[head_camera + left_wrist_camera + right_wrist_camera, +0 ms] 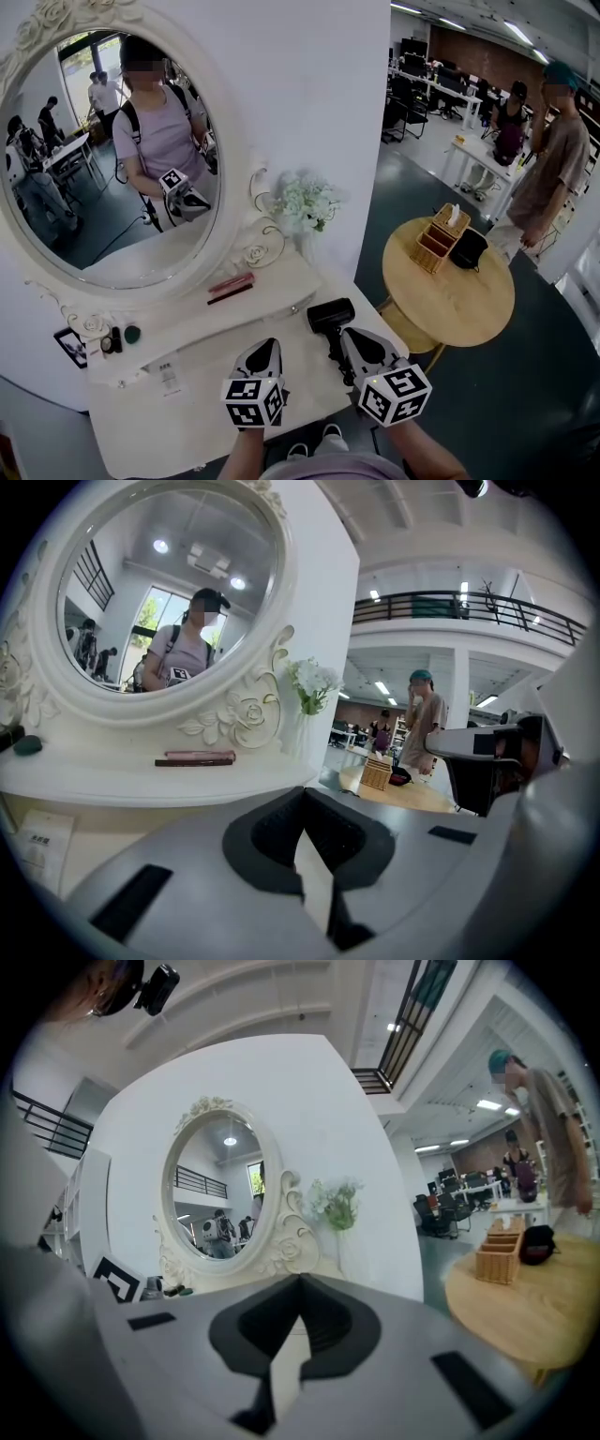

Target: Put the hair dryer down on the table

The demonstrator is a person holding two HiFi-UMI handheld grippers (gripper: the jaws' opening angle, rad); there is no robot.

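Looked steeply down on a white dresser (187, 412), with an oval mirror (103, 159) at 10 o'clock and pale flowers (309, 202) at 12. Found the black dryer (330, 319) lying flat on the dresser top near its right edge, head toward 12 o'clock, handle toward 6, gripped by nothing. Showed the left gripper (266, 349) at 8 o'clock of the dryer, apart from it, jaws pressed together with nothing between. Showed the right gripper (356, 343) at 5 o'clock of the dryer, just beside the handle, jaws likewise closed and empty. Took in a round table (459, 300) at 3 o'clock, bearing a basket (439, 239), and a person (553, 178) standing beyond at 2.
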